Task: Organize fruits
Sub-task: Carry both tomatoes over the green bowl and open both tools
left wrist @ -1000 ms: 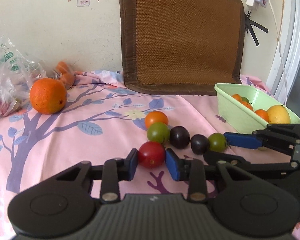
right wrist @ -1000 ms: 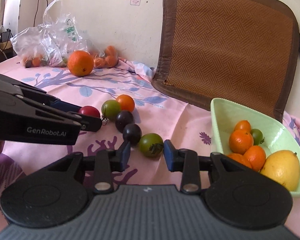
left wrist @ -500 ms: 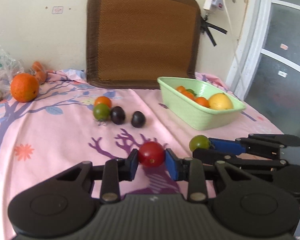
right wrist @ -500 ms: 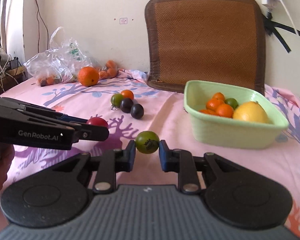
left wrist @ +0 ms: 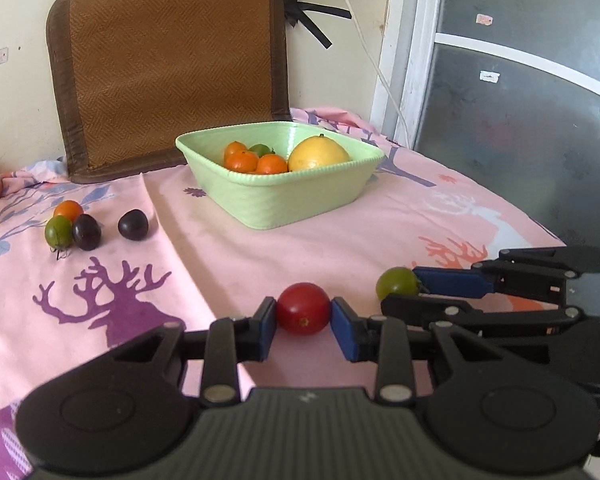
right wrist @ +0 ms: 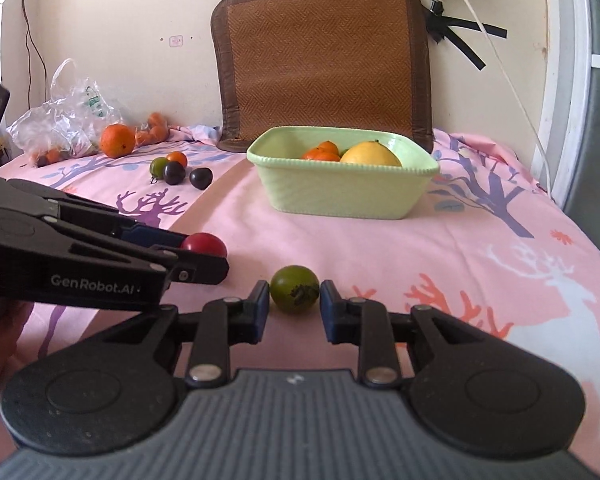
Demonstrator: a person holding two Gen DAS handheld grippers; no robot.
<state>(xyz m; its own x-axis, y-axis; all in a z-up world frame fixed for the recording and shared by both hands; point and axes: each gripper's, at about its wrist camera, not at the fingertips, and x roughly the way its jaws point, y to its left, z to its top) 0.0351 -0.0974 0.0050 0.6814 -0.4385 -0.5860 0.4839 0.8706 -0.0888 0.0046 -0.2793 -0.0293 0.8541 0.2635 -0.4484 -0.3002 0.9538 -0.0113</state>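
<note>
We have the left gripper clamped on a red tomato, blue pads touching it on both sides. The right gripper grips a green tomato between its pads, stem scar facing the camera. Both are held near us over the pink tabletop with its deer-print cloth; we cannot tell if the fruits touch the cloth.

In the left wrist view the right gripper comes in from the right, the green tomato at its tip, just right of the red one. In the right wrist view the left gripper enters from the left with the red tomato just left of and a bit farther than the green one.

The green bowl sits farther back, centre, near the brown mat leaning on the wall. Inside we see small oranges, a green fruit and a big yellow citrus.

Far left on the tabletop a loose cluster: an orange tomato, a green one and a dark one touching together, and another dark one just right of them, apart. In the right wrist view a large orange and a plastic bag sit at the far left by the wall.
</note>
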